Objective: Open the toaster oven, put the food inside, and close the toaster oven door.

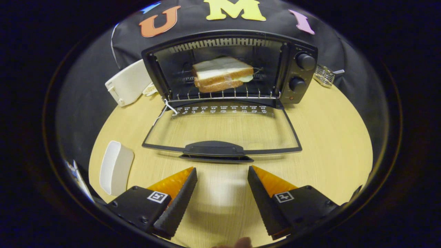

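A black toaster oven stands at the back of the wooden table with its glass door folded down flat toward me. A sandwich of white bread lies on the wire rack inside the oven. The door's black handle sits just ahead of my fingertips. My gripper is open, hovering over the table in front of the door, with nothing between its fingers.
A white toaster stands left of the oven. A white oblong dish lies on the table left of my left finger. A small wire rack sits right of the oven. Two knobs face me on the oven's right panel.
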Motion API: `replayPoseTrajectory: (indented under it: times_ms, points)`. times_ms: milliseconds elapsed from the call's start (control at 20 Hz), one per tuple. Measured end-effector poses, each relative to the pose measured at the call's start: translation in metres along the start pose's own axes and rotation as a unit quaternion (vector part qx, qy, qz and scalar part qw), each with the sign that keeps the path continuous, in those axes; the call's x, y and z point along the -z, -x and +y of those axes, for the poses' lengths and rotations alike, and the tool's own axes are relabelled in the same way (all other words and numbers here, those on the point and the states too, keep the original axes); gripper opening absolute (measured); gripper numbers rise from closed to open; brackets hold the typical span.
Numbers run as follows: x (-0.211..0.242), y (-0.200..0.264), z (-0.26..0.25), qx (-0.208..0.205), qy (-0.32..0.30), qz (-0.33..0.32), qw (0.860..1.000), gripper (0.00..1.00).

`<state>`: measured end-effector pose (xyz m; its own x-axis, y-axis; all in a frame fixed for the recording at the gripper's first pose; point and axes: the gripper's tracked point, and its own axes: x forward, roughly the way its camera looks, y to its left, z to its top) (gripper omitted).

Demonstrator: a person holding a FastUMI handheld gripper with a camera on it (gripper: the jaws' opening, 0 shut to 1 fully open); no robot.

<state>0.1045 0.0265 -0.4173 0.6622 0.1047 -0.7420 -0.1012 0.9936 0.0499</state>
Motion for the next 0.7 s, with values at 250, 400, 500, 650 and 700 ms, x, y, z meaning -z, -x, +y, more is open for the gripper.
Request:
replayPoseTrajectory:
  times_ms: [250, 400, 500, 650, 700]
  points:
    - [-0.003, -0.012, -0.003, 0.021, -0.008, 0.002, 1.0, 0.97]
    - [-0.005, -0.008, -0.002, 0.028, -0.02, -0.001, 0.999, 0.97]
    - [-0.011, 0.002, 0.0, 0.029, -0.024, -0.008, 0.999, 0.97]
    - [-0.03, 0.025, 0.003, 0.028, -0.024, -0.035, 0.999, 0.97]
    - [-0.041, 0.03, 0.004, 0.027, -0.022, -0.046, 0.998, 0.97]
